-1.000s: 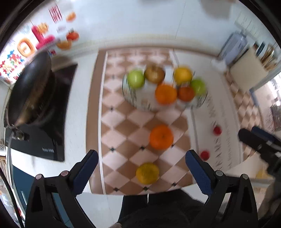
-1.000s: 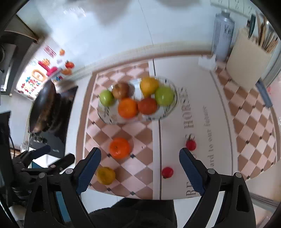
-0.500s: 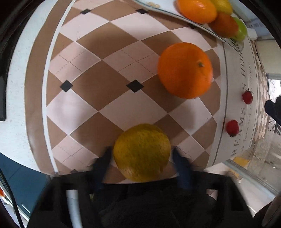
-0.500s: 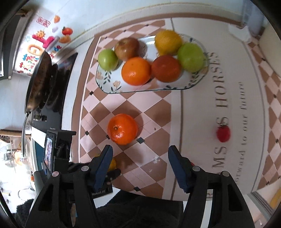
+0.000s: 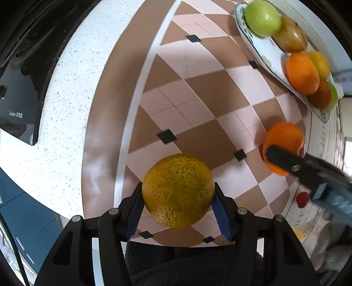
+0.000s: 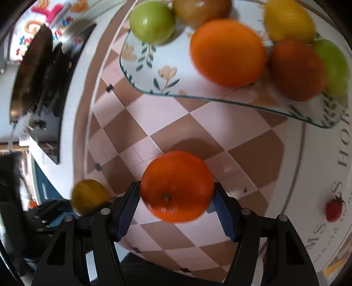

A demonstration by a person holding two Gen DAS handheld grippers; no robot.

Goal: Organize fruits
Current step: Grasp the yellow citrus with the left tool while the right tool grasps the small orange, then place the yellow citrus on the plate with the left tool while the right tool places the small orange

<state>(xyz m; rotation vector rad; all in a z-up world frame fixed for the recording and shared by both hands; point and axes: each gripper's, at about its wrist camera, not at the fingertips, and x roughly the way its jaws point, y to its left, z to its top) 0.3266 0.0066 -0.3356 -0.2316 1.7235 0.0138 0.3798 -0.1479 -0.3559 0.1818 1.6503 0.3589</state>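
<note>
The left gripper (image 5: pixel 178 209) is clamped on a yellow-green citrus (image 5: pixel 178 190) with a rough, pitted, dull rind mottled with green, pinched on both flanks by the blue pads over the checkered mat (image 5: pixel 198 88) near its front edge. The right gripper (image 6: pixel 177 208) is clamped on a glossy orange (image 6: pixel 177 186), smooth and deep orange with its small stem scar facing the camera, above the brown and pink squares just in front of the plate (image 6: pixel 154 72). That flower-printed plate carries six fruits: two green apples, the nearer one (image 6: pixel 151 22) at its left end, one large orange (image 6: pixel 227 52), one darker red-orange fruit (image 6: pixel 296 70), one yellow fruit (image 6: pixel 289 21) and one brownish fruit (image 6: pixel 201 10). One small red fruit (image 6: pixel 334 209) lies on the lettered white part of the mat, well apart from the plate. A black cooktop (image 5: pixel 19 99) sits on the speckled counter to the left
</note>
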